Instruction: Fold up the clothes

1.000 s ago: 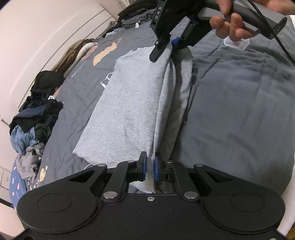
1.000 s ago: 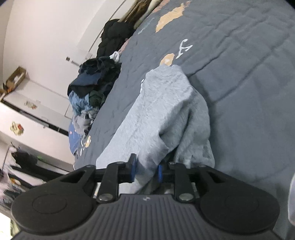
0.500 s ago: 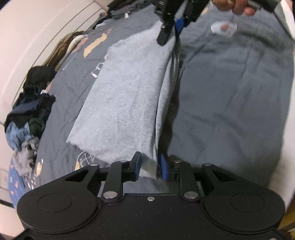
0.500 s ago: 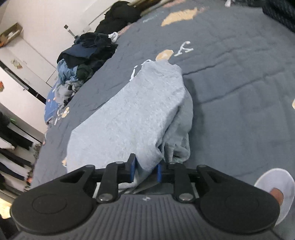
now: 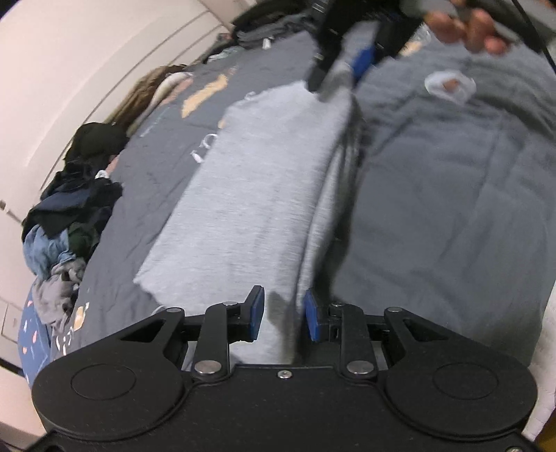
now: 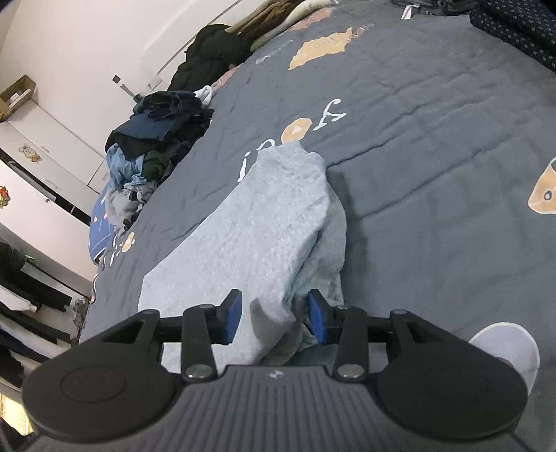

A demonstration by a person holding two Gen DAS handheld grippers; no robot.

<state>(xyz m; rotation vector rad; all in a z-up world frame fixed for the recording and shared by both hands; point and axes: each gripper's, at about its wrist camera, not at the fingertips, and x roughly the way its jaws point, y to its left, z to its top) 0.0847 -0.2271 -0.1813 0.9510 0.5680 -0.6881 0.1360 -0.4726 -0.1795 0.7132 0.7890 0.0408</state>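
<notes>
Both pairs of fingers (image 5: 254,313) (image 6: 232,314) spread around the folded light-grey knit garment (image 5: 257,194); best drawn clear gently without dragging the fold.

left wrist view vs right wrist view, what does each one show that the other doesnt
Only the left wrist view shows the right tongs from outside, fabric between their fingers, with the hand gripping them.

Only the right wrist view shows white cabinets and a cardboard box on top.

Both show the grey garment on the dark quilt, the heap of unfolded clothes, and open blue-padded tongs astride the garment's edge.
</notes>
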